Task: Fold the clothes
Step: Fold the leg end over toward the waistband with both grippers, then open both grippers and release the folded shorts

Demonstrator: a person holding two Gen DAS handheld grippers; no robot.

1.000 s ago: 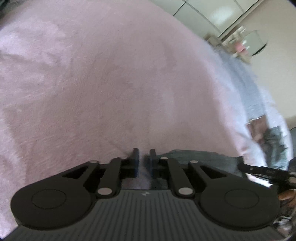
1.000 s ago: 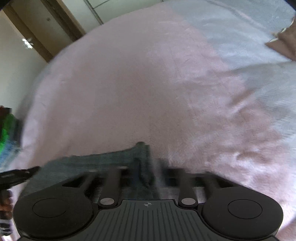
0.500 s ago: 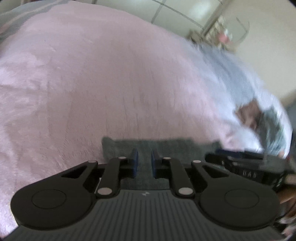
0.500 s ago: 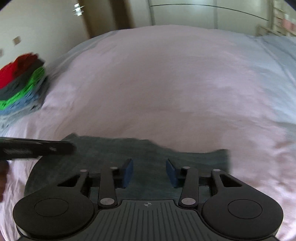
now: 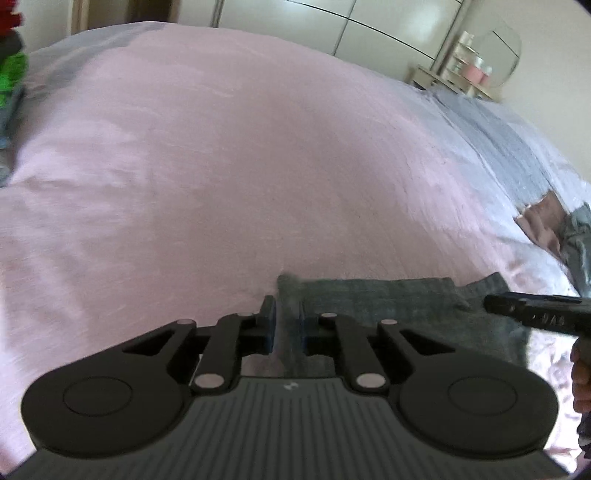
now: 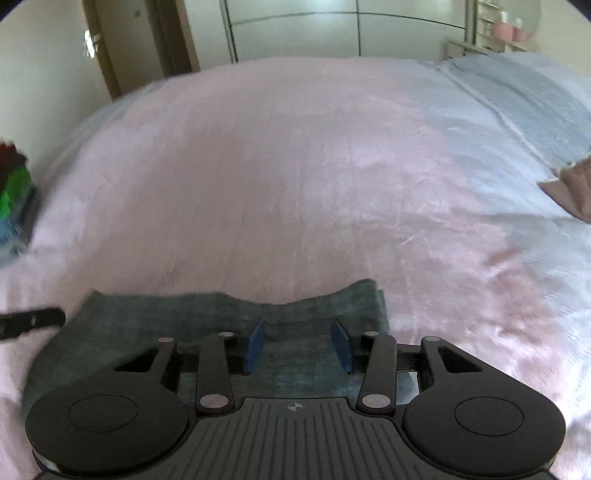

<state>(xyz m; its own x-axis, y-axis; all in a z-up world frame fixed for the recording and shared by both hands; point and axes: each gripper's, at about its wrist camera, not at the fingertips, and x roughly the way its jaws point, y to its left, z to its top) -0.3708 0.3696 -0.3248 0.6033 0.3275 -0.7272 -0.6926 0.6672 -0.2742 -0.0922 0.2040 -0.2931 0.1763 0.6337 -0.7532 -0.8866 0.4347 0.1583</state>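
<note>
A dark grey-blue folded garment (image 6: 207, 325) lies flat on the pink blanket (image 6: 295, 177) at the near edge of the bed. My right gripper (image 6: 298, 343) is open, its blue pads (image 6: 255, 343) just above the garment's near right part. In the left wrist view my left gripper (image 5: 283, 326) is nearly closed, with the garment's (image 5: 388, 302) left corner between its pads. The right gripper's finger (image 5: 535, 314) shows at the right edge there.
A stack of folded clothes in red, green and blue (image 6: 13, 192) sits at the bed's left edge. A brown and a grey garment (image 5: 546, 229) lie at the right on the pale blue sheet (image 6: 517, 103). Wardrobe doors (image 6: 295, 33) and a shelf stand behind the bed.
My right gripper let go of the garment and opened wide. The garment dropped flat onto the blanket. Both views swung up toward the room.
</note>
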